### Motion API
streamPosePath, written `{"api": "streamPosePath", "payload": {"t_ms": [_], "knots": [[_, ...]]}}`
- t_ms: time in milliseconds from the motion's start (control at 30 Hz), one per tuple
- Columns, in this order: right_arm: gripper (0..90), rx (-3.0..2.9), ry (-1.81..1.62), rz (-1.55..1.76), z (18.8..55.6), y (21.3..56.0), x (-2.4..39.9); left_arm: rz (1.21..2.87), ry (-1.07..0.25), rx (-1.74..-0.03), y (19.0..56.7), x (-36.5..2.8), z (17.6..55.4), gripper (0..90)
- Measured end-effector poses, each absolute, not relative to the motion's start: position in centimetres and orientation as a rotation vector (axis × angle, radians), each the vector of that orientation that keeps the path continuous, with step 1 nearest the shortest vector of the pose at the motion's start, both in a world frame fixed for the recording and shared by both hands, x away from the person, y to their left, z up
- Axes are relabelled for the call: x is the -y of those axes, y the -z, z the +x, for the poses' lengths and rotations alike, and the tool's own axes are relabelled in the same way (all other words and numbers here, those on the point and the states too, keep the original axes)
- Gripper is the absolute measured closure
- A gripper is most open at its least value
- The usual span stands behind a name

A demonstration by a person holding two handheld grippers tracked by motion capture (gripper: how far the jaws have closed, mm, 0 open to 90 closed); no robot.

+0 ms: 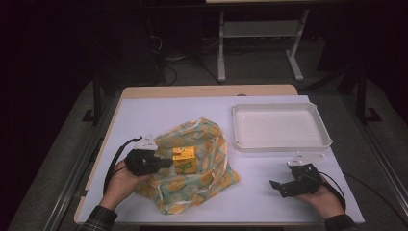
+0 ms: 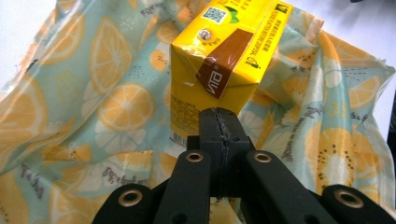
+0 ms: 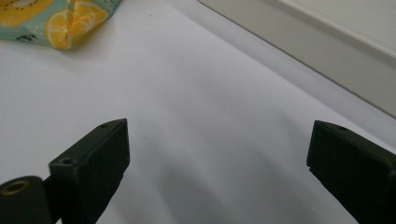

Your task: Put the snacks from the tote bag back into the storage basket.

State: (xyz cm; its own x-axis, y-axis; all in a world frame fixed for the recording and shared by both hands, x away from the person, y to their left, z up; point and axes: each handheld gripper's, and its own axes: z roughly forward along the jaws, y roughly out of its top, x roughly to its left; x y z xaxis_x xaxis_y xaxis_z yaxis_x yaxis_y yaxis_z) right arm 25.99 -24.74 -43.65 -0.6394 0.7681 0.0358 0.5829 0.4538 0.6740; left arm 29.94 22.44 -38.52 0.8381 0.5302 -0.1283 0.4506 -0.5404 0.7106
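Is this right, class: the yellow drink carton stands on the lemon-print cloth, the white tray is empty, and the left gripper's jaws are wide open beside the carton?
Not quite. The left gripper has its jaws pressed shut, tips right at the yellow drink carton, as the left gripper view shows. The rest holds: the carton stands on the lemon-print cloth and the white tray is empty.

High cam overhead; gripper cams close, share cloth (image 2: 93, 102)

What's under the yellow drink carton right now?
The yellow drink carton sits on the lemon-print teal cloth, which lies on the white table cover. Whatever the cloth hides beneath the carton can't be seen.
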Motion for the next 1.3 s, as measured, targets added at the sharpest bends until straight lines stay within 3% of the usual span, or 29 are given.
{"api": "streamPosePath", "payload": {"t_ms": [767, 967, 1167, 1300], "knots": [[5.5, -2.432, -0.971, 1.162, 26.0, 43.6, 24.8, 2.267, -0.1, -0.644, 38.4, -20.8, 29.0, 89.5], [5.5, -2.428, -0.974, 1.168, 26.0, 43.6, 24.9, 2.269, -0.106, -0.659, 37.8, -21.6, 28.8, 77.0], [5.5, -2.429, -0.974, 1.165, 26.0, 43.6, 24.8, 2.243, -0.119, -0.691, 37.4, -21.9, 28.7, 50.8], [5.5, -2.434, -0.972, 1.16, 26.0, 43.6, 24.8, 2.233, -0.136, -0.691, 37.1, -21.7, 28.8, 40.1]]}}
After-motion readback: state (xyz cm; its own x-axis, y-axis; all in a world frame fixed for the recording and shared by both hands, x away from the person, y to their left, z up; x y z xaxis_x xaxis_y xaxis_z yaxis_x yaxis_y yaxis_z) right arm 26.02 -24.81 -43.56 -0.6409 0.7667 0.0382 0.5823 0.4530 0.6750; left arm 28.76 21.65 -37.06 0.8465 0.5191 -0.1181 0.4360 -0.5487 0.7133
